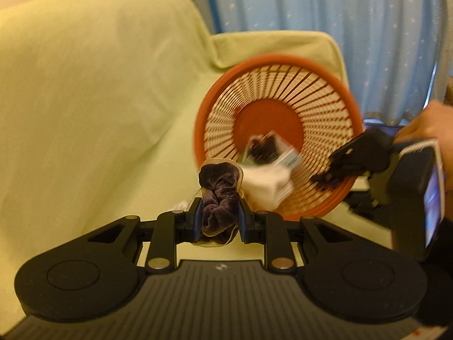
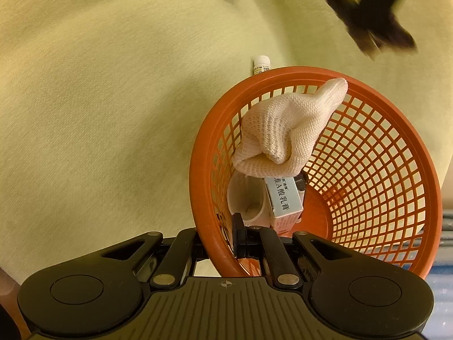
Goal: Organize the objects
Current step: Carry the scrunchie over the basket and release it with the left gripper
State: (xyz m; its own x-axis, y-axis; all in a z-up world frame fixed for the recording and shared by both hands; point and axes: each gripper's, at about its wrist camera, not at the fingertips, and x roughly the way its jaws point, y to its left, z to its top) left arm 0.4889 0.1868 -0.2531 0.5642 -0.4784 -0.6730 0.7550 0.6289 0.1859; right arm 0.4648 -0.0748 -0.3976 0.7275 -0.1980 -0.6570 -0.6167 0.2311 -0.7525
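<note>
Scrunchie up in the left tongs, basket pinned by the right!
Left tongs [image 1: 219, 221] are clamped on a dark velvet scrunchie [image 1: 219, 195] above the green sofa [image 1: 85, 107]; right tongs [image 2: 243, 239] are pinched tight on the orange basket [image 2: 368, 170] rim, with a white knit glove [image 2: 286, 130] and small box [image 2: 284, 202] inside.

Two matte black handheld grippers, left gripper [image 1: 219, 218] and right gripper [image 2: 243, 238], each with ribbed grey deck, twin round discs, silver pivot screws, blue-edged fingers, small crosshair mark.
</note>
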